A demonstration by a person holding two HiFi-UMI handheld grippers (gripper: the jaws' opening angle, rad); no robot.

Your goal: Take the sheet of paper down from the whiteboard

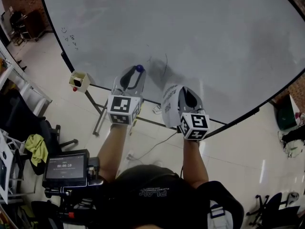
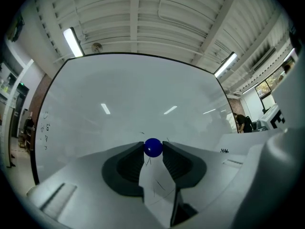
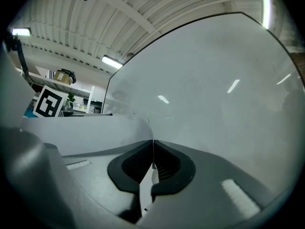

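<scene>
The whiteboard [image 1: 200, 32] fills the far half of the head view and stands bare in front of both grippers. My left gripper [image 1: 137, 71] is shut on a small blue ball magnet [image 1: 139, 68], held at the jaw tips just off the board; in the left gripper view the magnet [image 2: 153, 147] sits between the two pads. My right gripper [image 1: 187, 91] is shut on the white sheet of paper [image 1: 170, 104], which curls away to its left. In the right gripper view the paper [image 3: 100, 132] runs edge-on into the closed jaws of that gripper [image 3: 153, 152].
The board's dark frame and legs [image 1: 97, 111] stand below the grippers, with a small open box [image 1: 79, 81] fixed at its lower left. A cable lies on the tiled floor. A chair with a yellow-green cloth [image 1: 38, 148] and a screen device [image 1: 65, 169] are at the left.
</scene>
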